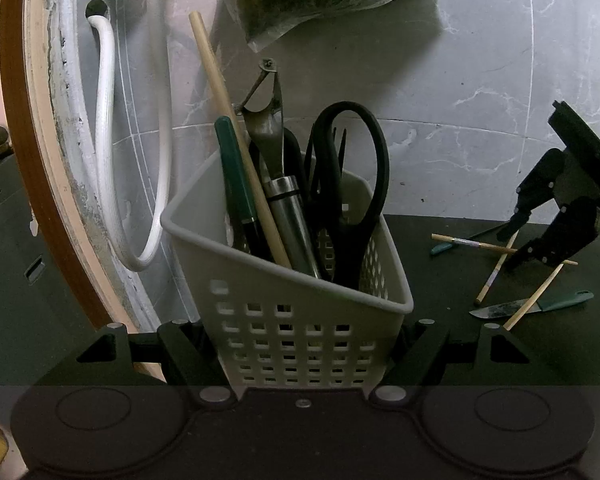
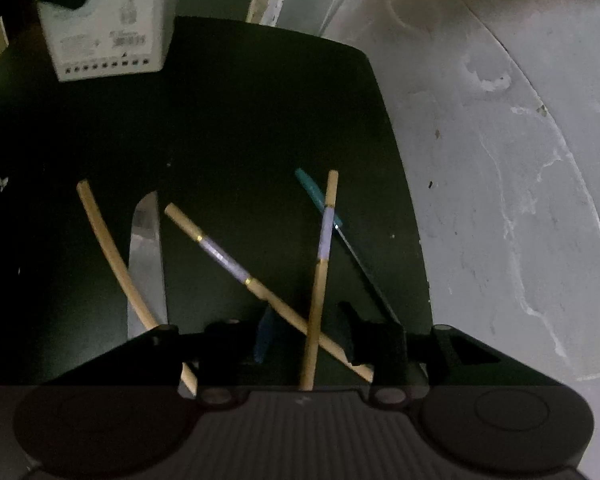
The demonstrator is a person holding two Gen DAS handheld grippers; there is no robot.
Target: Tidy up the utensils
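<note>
The job looks partly done. The white perforated basket [image 1: 300, 312] stands on the dark mat [image 1: 452, 248], and the left gripper [image 1: 304, 350] clamps its lower walls from both sides, fingers pressed against the plastic. Inside it already stand black scissors [image 1: 352, 184], a peeler [image 1: 266, 120], a green-handled tool [image 1: 236, 176], a plain chopstick [image 1: 236, 132] and a steel handle [image 1: 290, 216], with a dark fork partly hidden behind the scissors.

What is left lies loose on the mat, well apart from the basket — two chopsticks with pale lilac bands [image 2: 228, 258] [image 2: 324, 252], crossing each other near the right gripper [image 2: 300, 344], a plain chopstick [image 2: 112, 256] lying over the blade of a knife [image 2: 146, 256], and a slim teal-handled utensil [image 2: 320, 200] under the more upright banded stick. By my count that is at least five pieces still to go, so I judge the work at around its middle.

The right gripper hovers low over the crossed sticks with its jaws spread; both banded chopsticks run between the fingers, but the pads do not press on either. It seems set to pick one of them next.

As for writing — the basket's side facing the right wrist view carries a sticker [image 2: 124, 36] with what looks like a barcode and small print, too blurred to read. No brand shows anywhere else.
</note>
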